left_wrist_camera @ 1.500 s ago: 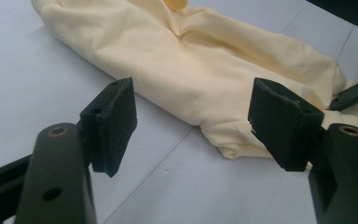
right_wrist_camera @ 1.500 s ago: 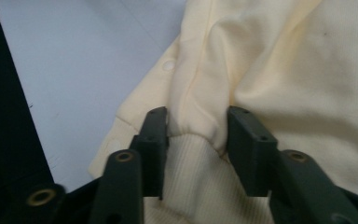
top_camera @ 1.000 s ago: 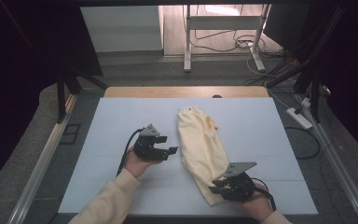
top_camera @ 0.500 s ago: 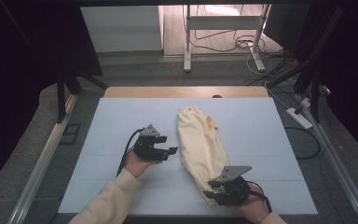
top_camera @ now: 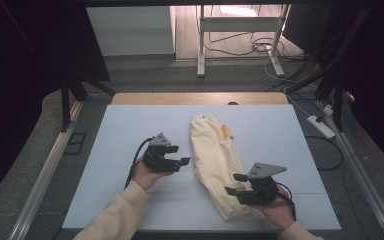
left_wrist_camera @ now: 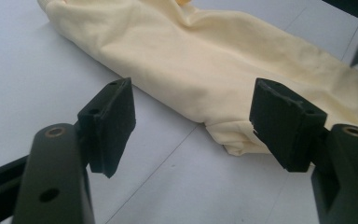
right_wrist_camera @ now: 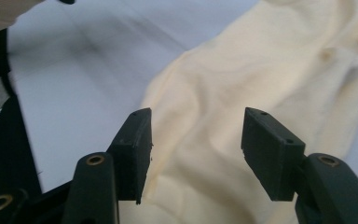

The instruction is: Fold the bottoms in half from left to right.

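A pale yellow garment (top_camera: 217, 155) lies folded into a long strip on the white table (top_camera: 130, 130), running from the back middle toward the front right. My right gripper (top_camera: 232, 183) hovers just over its near end. Its jaws have just been opening and now stand open with nothing between them. In the right gripper view the cloth (right_wrist_camera: 261, 70) spreads out beyond the right gripper (right_wrist_camera: 196, 149). My left gripper (top_camera: 180, 155) is open, just left of the garment's middle and pointing at it. In the left gripper view a folded edge of cloth (left_wrist_camera: 214, 60) lies ahead of the left gripper (left_wrist_camera: 196, 126).
A wooden strip (top_camera: 200, 98) borders the table's far edge. On the floor to the right lie a power strip (top_camera: 322, 125) and cables. Metal rails (top_camera: 45, 175) run along both sides of the table. Bare white surface stretches left of the left hand.
The right gripper has opened, let go of the garment's near end and risen slightly above it. The left gripper has stayed where it was.
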{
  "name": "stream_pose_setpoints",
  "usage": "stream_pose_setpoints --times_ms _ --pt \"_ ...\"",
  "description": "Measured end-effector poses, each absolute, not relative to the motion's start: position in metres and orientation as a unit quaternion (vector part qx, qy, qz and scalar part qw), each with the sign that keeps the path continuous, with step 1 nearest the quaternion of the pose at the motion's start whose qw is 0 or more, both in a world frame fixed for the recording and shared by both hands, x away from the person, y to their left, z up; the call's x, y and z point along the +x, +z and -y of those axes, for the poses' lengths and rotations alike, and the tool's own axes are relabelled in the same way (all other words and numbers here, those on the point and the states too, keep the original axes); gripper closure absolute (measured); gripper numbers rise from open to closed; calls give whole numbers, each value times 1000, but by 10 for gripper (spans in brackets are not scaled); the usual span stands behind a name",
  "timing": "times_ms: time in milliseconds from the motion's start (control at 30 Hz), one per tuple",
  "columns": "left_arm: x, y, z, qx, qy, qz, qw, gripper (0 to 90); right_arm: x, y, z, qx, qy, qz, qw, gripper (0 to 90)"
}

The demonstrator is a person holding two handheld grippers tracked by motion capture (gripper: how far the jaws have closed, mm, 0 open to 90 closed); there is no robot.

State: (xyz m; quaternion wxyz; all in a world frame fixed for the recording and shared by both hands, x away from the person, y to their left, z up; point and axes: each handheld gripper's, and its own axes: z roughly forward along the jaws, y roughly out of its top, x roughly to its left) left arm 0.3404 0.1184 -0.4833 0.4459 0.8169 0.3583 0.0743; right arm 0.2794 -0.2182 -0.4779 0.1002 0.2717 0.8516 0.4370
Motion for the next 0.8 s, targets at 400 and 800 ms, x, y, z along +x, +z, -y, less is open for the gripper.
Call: stream_pose_setpoints --times_ms 400,800 --pt "341 -482 -120 816 73 -359 448 303 302 -484 224 298 417 -850 124 415" --pt "340 -482 -121 817 74 -358 446 303 315 -486 225 306 417 -846 130 416"
